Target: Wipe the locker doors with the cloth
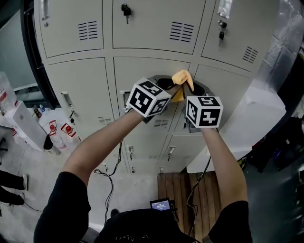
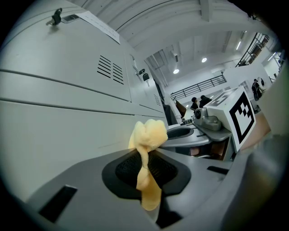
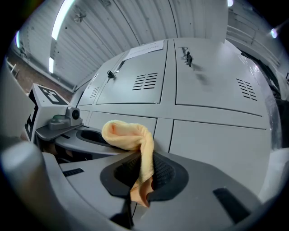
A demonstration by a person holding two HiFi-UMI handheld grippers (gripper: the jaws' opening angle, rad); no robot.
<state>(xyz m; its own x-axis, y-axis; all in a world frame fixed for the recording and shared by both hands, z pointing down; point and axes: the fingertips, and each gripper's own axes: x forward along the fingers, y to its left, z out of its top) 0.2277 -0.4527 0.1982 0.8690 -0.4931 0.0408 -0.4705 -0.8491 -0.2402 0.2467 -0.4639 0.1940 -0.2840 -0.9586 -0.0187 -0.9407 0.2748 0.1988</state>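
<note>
A small orange-yellow cloth (image 1: 182,77) is bunched between both grippers, close in front of the grey locker doors (image 1: 142,66). In the left gripper view, my left gripper (image 2: 147,159) is shut on one end of the cloth (image 2: 147,135), which sticks up past the jaws. In the right gripper view, my right gripper (image 3: 142,168) is shut on the other end, and the cloth (image 3: 126,134) loops over to the left. In the head view the left gripper (image 1: 164,86) and right gripper (image 1: 195,90) sit side by side, nearly touching. Whether the cloth touches the door is hidden.
Keys hang in the upper locker doors (image 1: 126,11). White bottles and a box (image 1: 54,133) stand on the floor at left. A wooden pallet (image 1: 183,187) and cables (image 1: 110,182) lie below. A wrapped white cabinet (image 1: 256,118) stands to the right.
</note>
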